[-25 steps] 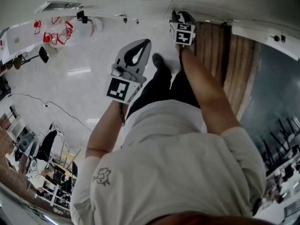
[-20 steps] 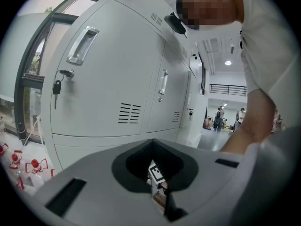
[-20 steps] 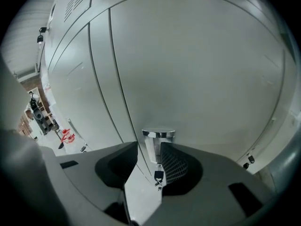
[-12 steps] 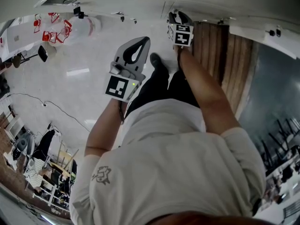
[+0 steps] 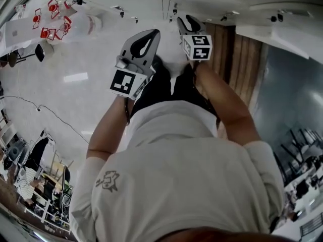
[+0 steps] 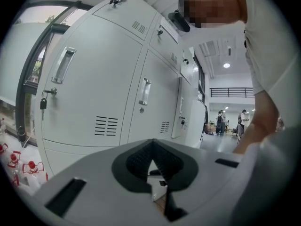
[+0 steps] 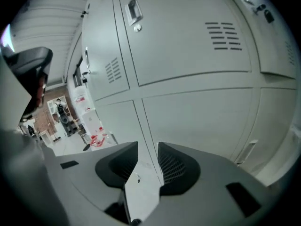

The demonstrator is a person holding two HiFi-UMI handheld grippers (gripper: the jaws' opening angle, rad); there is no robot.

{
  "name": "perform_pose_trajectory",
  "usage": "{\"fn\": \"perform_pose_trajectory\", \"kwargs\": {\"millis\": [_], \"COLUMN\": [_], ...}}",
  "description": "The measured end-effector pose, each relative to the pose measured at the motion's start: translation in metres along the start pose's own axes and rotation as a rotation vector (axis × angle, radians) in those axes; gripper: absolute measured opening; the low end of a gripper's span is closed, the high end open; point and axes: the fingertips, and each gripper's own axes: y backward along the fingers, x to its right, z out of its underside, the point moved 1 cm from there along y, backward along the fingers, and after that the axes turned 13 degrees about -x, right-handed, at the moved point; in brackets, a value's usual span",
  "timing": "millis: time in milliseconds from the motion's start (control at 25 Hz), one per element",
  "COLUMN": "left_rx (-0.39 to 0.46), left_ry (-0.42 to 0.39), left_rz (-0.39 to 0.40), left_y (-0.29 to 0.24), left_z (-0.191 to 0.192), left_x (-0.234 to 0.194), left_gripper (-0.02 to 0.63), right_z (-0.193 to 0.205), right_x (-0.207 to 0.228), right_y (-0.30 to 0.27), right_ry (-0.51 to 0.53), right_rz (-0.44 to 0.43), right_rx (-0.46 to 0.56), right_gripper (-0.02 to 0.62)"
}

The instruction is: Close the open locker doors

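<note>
Pale grey vented locker doors [image 7: 188, 36] with handles stand shut.

Your head camera looks steeply down your white-shirted torso [image 5: 176, 175]; both gripper cameras face the same pale grey metal lockers [image 6: 94, 93] [image 7: 188, 46], close up.
</note>
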Motion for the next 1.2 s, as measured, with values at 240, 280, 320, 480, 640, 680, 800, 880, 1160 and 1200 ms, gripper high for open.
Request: {"fn": "perform_pose_trajectory", "kwargs": {"millis": [240,280,320,480,640,680,800,880,1160,1200], "left_rx": [0.049,0.055,0.060,0.073,0.102,0.113,0.138,0.150,0.179,0.180], "left_ry": [-0.023,-0.024,-0.024,-0.029,-0.046,-0.051,-0.073,-0.087,-0.072,-0.066], "left_rz": [-0.010,-0.009,-0.010,-0.022,-0.040,-0.044,-0.056,-0.065,-0.151,-0.160], "left_y": [0.008,0.009,0.010,0.021,0.037,0.041,0.051,0.056,0.081,0.081], "left_z": [-0.023,-0.027,-0.031,-0.046,-0.065,-0.069,-0.083,-0.089,-0.099,-0.099], "left_x": [0.047,0.056,0.065,0.104,0.143,0.152,0.177,0.191,0.207,0.206], "left_gripper": [-0.002,-0.002,-0.002,-0.002,-0.002,-0.002,-0.002,-0.002,-0.002,-0.002], "right_z": [-0.020,-0.025,-0.030,-0.043,-0.061,-0.064,-0.068,-0.070,-0.079,-0.082], "right_x": [0.016,0.018,0.020,0.021,0.007,0.004,0.004,0.006,0.008,0.009], "right_y": [0.089,0.105,0.122,0.197,0.281,0.300,0.349,0.376,0.432,0.434], "right_ry": [0.119,0.150,0.180,0.260,0.320,0.330,0.339,0.337,0.358,0.362], "right_rz": [-0.073,-0.075,-0.078,-0.111,-0.198,-0.218,-0.261,-0.279,-0.293,-0.296], "right_rx": [0.099,0.123,0.147,0.236,0.343,0.367,0.412,0.431,0.482,0.487], "right_gripper": [0.050,0.036,0.028,0.000,0.000,0.000,-0.002,-0.002,-0.002,-0.002]}}
